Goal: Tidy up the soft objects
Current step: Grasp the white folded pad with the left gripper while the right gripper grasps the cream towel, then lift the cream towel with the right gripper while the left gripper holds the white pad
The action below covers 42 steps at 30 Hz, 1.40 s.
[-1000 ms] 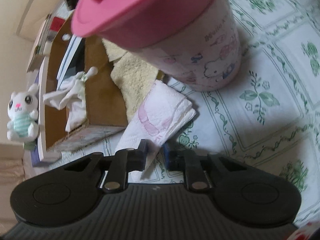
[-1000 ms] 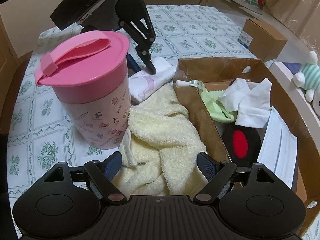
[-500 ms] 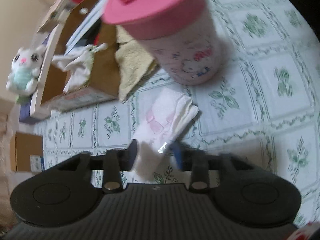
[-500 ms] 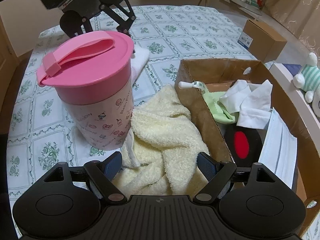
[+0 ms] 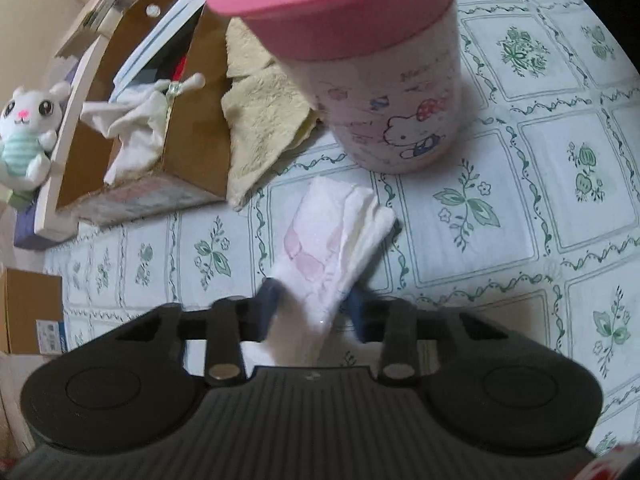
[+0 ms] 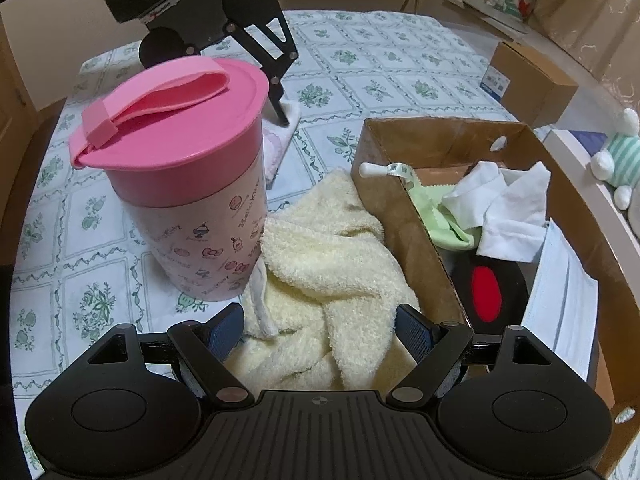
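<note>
Inventory of what we see, item by item. Left claw (image 5: 314, 306): its blue pads pinch the near end of a folded white cloth (image 5: 336, 240) with faint pink print; the far end of the cloth fans out over the green-patterned counter (image 5: 520, 184), just in front of the pink-lidded canister (image 5: 384, 80). From the right wrist view we see that same claw (image 6: 285, 120) reaching down behind the canister (image 6: 188, 184), its tip on the cloth (image 6: 280, 140).

Right claw (image 6: 320, 330): spread wide, pads on either side of a crumpled yellow towel (image 6: 332, 264), gripping nothing. The towel lies on the counter (image 6: 80, 264) between the canister and the cardboard box (image 6: 404, 232), touching both.

Box contents, as we see them from the right: a light green cloth (image 6: 440, 216), white cloths (image 6: 508, 208), a black item with a red oval (image 6: 486, 292), and a flat white pack (image 6: 560, 300) along the far wall. A small white handle (image 6: 374, 170) with a ribbon sticks over the box rim.

Beyond the box: a plush bunny (image 5: 22, 136) in a striped top, propped at the counter's edge. A second, closed carton (image 6: 528, 84) sits farther off, whether on the floor we cannot tell.
</note>
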Motion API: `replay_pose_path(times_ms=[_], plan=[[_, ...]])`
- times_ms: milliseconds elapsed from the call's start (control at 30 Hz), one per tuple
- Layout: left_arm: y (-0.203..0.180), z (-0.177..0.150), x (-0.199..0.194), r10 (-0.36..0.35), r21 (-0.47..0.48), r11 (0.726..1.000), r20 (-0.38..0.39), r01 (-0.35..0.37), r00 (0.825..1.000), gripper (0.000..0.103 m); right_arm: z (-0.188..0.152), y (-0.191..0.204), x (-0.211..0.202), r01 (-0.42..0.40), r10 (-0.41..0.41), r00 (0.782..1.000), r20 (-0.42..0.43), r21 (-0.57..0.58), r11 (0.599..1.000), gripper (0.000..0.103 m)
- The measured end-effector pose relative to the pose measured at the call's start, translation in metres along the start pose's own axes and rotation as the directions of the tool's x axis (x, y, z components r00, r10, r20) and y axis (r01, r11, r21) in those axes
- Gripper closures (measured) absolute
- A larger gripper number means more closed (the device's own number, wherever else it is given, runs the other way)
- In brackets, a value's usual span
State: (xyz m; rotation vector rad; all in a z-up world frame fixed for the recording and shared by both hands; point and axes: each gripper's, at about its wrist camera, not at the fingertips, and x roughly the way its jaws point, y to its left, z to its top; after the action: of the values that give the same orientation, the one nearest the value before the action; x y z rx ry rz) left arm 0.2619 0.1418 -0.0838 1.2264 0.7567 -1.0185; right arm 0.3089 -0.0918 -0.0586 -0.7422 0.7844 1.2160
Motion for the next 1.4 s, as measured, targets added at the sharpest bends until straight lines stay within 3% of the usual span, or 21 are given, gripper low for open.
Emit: replay_pose_path(times_ms=[133,233,400,467,633,767,800,867,1000,1200,1267,1400], plan=[[0.008,-0.005,-0.005,-0.014,-0.138,0.990,0.018,0.017,1.000,0.088,0.003,0.000,0.010,0.000,-0.002,0.999,-0.039,-0.047,0.999,0.021],[0.022,-0.013,-0.013,0.008,-0.296,0.955,0.069,0.013,0.998,0.090,0.006,0.001,0.017,0.012,-0.018,0.998,-0.057,-0.090,0.996,0.021],[0.026,-0.023,-0.025,0.016,-0.434,0.900,0.104,0.031,0.994,0.091,0.012,0.011,0.031,0.021,-0.044,0.995,-0.094,-0.233,0.972,0.020],[0.027,-0.025,-0.028,0.024,-0.489,0.872,0.118,0.037,0.993,0.091,0.013,0.010,0.037,0.013,-0.039,0.994,-0.103,-0.240,0.971,0.020],[0.025,-0.029,-0.034,0.045,-0.578,0.815,0.131,0.039,0.990,0.091,0.015,0.002,0.043,-0.009,-0.012,0.993,-0.121,-0.173,0.985,0.022],[0.020,-0.028,-0.033,0.054,-0.608,0.793,0.113,0.026,0.992,0.091,0.015,0.003,0.041,-0.019,0.003,0.991,-0.137,-0.119,0.993,0.051],[0.020,-0.028,-0.033,0.055,-0.623,0.782,0.112,0.027,0.992,0.091,0.014,0.004,0.039,-0.010,-0.006,0.991,-0.136,-0.114,0.993,0.062],[0.020,-0.030,-0.035,0.058,-0.664,0.747,0.115,0.033,0.992,0.091,0.012,0.005,0.036,0.009,-0.023,0.990,-0.139,-0.101,0.995,0.072],[0.015,-0.029,-0.042,0.073,-0.707,0.707,0.102,0.021,0.992,0.091,0.010,0.011,0.027,0.061,-0.066,0.987,-0.149,-0.033,0.998,0.084],[0.003,-0.031,-0.057,0.104,-0.804,0.594,0.077,0.001,0.992,0.091,0.010,0.032,0.005,0.147,-0.123,0.977,-0.173,0.133,0.980,0.088],[-0.006,-0.028,-0.062,0.107,-0.819,0.573,0.067,-0.007,0.992,0.091,0.008,0.043,-0.004,0.203,-0.164,0.969,-0.187,0.210,0.956,0.088],[-0.026,-0.023,-0.074,0.101,-0.867,0.497,0.030,-0.024,0.994,0.091,0.002,0.062,-0.026,0.241,-0.187,0.968,-0.169,0.407,0.881,0.089]])
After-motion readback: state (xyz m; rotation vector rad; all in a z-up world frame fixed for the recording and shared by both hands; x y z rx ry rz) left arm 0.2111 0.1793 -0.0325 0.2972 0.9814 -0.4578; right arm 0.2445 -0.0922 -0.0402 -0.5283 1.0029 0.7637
